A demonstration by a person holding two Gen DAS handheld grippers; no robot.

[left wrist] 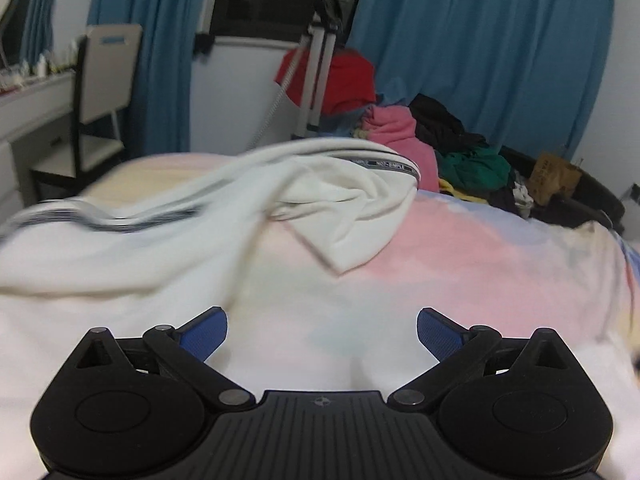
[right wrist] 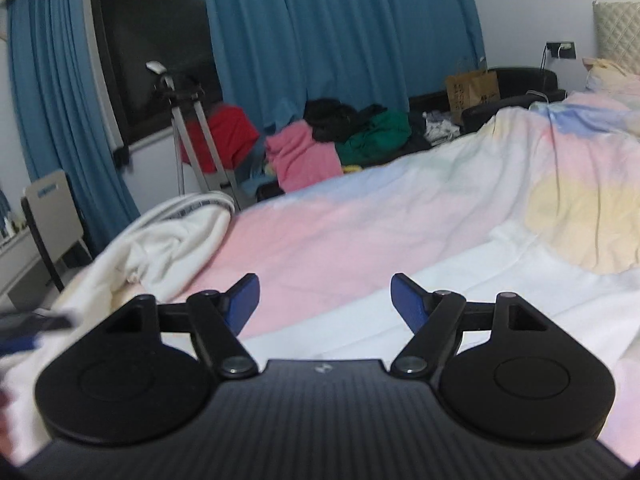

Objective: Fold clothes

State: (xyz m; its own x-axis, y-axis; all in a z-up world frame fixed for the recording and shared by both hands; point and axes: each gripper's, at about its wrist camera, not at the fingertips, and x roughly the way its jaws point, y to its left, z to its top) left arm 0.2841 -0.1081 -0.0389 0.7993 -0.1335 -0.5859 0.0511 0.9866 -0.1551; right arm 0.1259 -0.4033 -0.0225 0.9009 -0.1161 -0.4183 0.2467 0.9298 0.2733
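Note:
A white garment with a dark striped band [left wrist: 168,216] lies crumpled on the pastel bedspread [left wrist: 460,256], ahead and to the left of my left gripper [left wrist: 322,330]. That gripper is open and empty, its blue pads [left wrist: 206,334] wide apart above the bedspread. In the right wrist view the same white garment [right wrist: 168,240] lies at the left, and my right gripper [right wrist: 325,304] is open and empty over the pink part of the bedspread [right wrist: 320,236]. Neither gripper touches the garment.
A heap of clothes, pink [right wrist: 300,156], green [right wrist: 376,136], black and red [right wrist: 224,132], sits beyond the bed's far edge. A tripod [right wrist: 188,128], blue curtains [right wrist: 340,32], a chair and desk [left wrist: 92,92], a paper bag [right wrist: 472,88] and a pillow [right wrist: 616,40] surround the bed.

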